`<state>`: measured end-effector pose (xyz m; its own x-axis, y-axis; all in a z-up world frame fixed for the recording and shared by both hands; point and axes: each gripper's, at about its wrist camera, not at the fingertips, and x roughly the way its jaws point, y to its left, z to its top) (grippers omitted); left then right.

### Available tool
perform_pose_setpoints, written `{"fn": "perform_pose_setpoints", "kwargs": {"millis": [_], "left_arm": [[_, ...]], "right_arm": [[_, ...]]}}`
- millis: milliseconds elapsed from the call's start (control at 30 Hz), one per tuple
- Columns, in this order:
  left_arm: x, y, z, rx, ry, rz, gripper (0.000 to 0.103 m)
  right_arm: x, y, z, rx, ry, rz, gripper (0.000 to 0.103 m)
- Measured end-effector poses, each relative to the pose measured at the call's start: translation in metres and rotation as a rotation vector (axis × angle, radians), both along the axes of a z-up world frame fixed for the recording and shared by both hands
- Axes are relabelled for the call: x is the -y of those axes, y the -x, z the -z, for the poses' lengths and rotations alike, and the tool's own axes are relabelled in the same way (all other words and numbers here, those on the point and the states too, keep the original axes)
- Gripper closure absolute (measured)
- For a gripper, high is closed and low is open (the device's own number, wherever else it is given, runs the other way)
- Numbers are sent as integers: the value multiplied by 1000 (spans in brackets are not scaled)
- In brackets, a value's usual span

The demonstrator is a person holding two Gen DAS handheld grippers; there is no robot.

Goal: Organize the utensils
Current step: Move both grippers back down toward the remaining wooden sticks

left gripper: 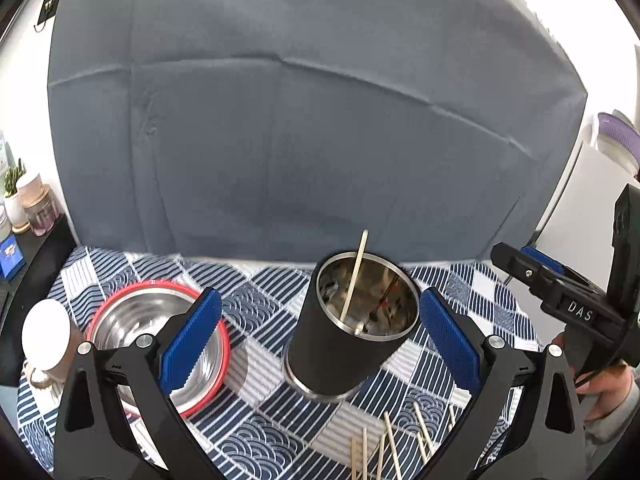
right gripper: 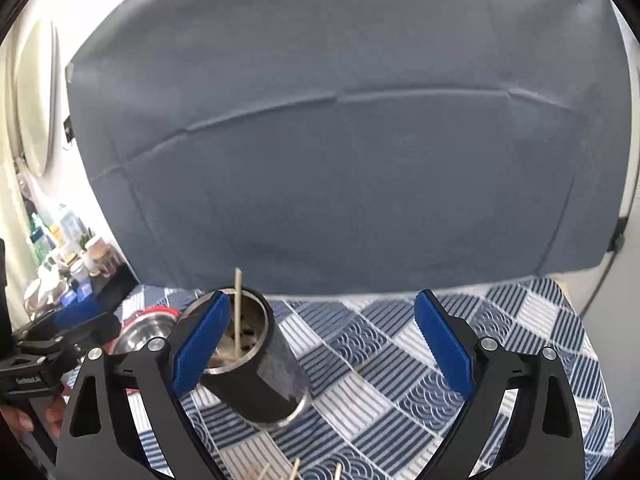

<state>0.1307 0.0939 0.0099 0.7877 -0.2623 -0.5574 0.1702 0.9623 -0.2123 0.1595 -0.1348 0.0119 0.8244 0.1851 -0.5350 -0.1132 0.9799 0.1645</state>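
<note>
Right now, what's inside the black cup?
One wooden stick stands inside the black cup, leaning on its shiny metal wall and poking out over the rim. The cup's bottom is mostly reflections, so anything small down there can't be made out.

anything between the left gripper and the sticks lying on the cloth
Nothing visible. The loose sticks lie on the cloth just below the open left gripper. The black cup stands beyond them, between the fingers in this view, not across the path.

A black cup (left gripper: 344, 344) with a shiny steel inside stands upright. One pale wooden stick (left gripper: 355, 276) leans in it, tip above the rim. More sticks (left gripper: 384, 444) lie loose just in front of the cup.
</note>
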Motion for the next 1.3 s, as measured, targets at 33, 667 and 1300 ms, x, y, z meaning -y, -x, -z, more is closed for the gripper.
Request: {"fn": "perform_pose_setpoints", "kwargs": {"millis": [33, 667, 1300], "left_arm": [[1, 2, 3, -13, -8, -7, 6], [24, 33, 93, -268, -80, 44, 6], [42, 47, 157, -466, -151, 83, 6]], "right_arm": [[1, 1, 4, -15, 4, 9, 14], [23, 43, 85, -228, 108, 88, 14], [42, 88, 153, -418, 129, 112, 14]]}}
